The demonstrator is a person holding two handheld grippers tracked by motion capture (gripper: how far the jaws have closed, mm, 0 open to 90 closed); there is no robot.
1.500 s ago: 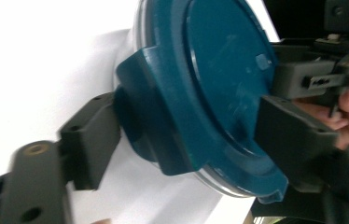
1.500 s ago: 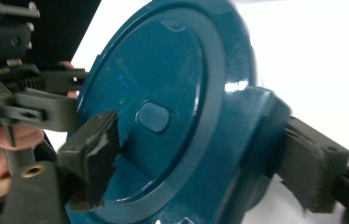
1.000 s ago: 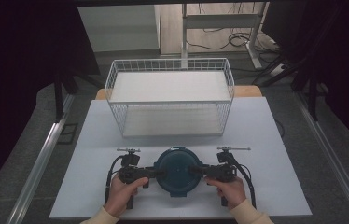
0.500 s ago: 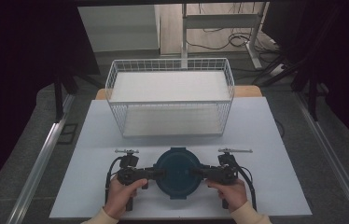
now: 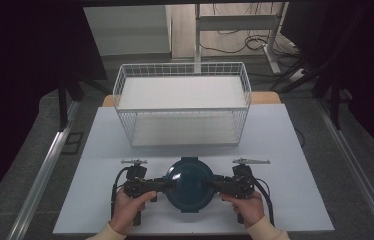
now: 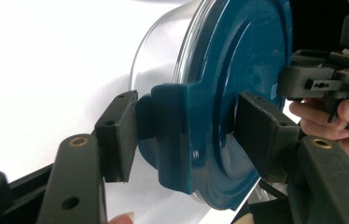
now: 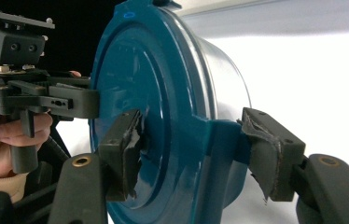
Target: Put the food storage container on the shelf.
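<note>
Hands enter at the bottom edge of the high view, where we note the left gripper (image 5: 161, 185) at lower left of centre, its jaws having just been closing, now clamped on the left latch tab of the container (image 5: 190, 184). In the left gripper view one pad (image 6: 119, 135) presses the outer face of that blue tab (image 6: 170, 135) and the other sits against the lid (image 6: 252, 70). The container, clear-walled under a dark blue lid, stands on the white table (image 5: 285, 150) at lower centre, between both grippers and well in front of the white wire basket (image 5: 182, 102) at upper centre. Right of it, the right gripper (image 5: 215, 185) grips the opposite tab; in the right gripper view we see its worn pads (image 7: 266, 154) pressed on either side of that tab (image 7: 224, 154).
</note>
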